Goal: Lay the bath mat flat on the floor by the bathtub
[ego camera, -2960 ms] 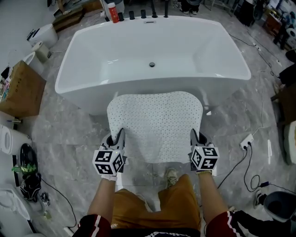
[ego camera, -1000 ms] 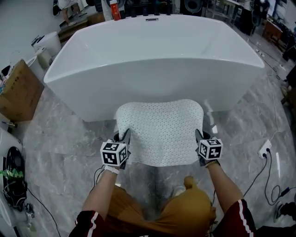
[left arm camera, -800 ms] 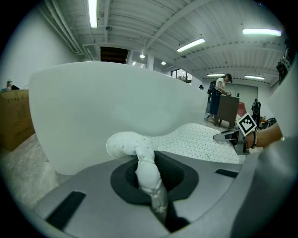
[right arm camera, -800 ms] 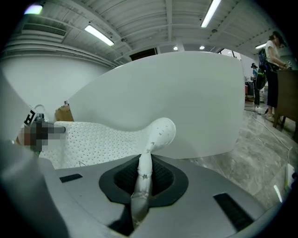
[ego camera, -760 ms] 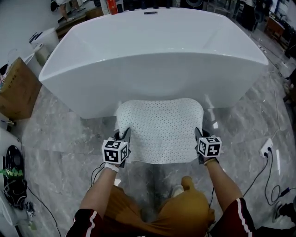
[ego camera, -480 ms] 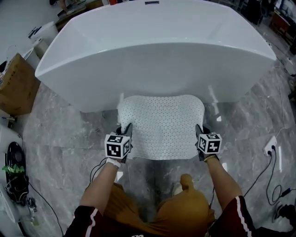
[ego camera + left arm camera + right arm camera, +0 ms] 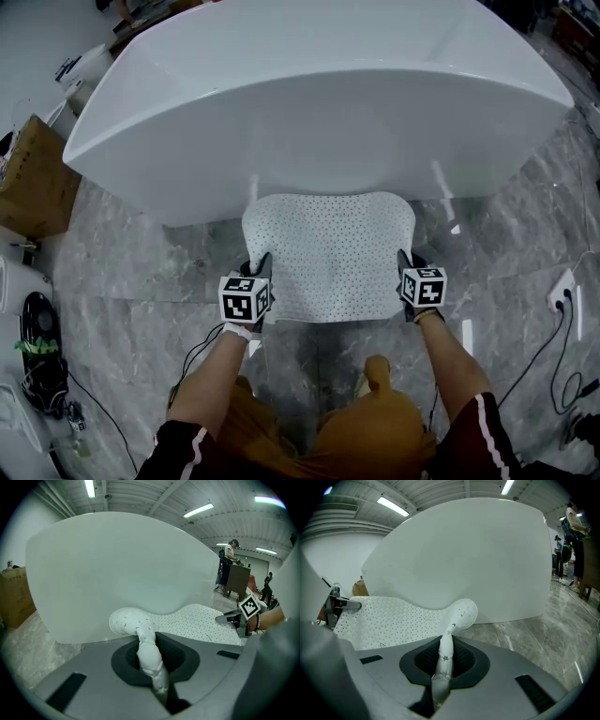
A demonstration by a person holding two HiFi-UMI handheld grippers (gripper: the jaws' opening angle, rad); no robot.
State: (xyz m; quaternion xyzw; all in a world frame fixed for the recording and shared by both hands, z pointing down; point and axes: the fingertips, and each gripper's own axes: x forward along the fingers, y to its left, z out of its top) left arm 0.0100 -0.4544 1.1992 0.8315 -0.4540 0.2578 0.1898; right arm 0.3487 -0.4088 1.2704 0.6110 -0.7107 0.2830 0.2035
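Note:
The white perforated bath mat (image 7: pixel 330 255) is stretched out between my two grippers, just in front of the white bathtub (image 7: pixel 309 103). My left gripper (image 7: pixel 260 272) is shut on the mat's left edge, which shows pinched between its jaws as a white fold (image 7: pixel 151 658). My right gripper (image 7: pixel 406 267) is shut on the mat's right edge (image 7: pixel 445 660); its jaws have just been opening slightly, with the mat still pressed between them. The mat's far corners curl up (image 7: pixel 126 620) toward the tub wall. Each gripper view shows the other gripper across the mat (image 7: pixel 234 618) (image 7: pixel 340 604).
The floor is grey marble tile (image 7: pixel 141 272). A cardboard box (image 7: pixel 33 183) stands at the left. A power strip (image 7: pixel 562 286) and cables lie at the right. My knees in brown trousers (image 7: pixel 375 422) are below the mat. People stand far behind the tub (image 7: pixel 229 569).
Both grippers have come down with the mat toward the floor, and the tub has grown larger in view. The mat stays stretched between them.

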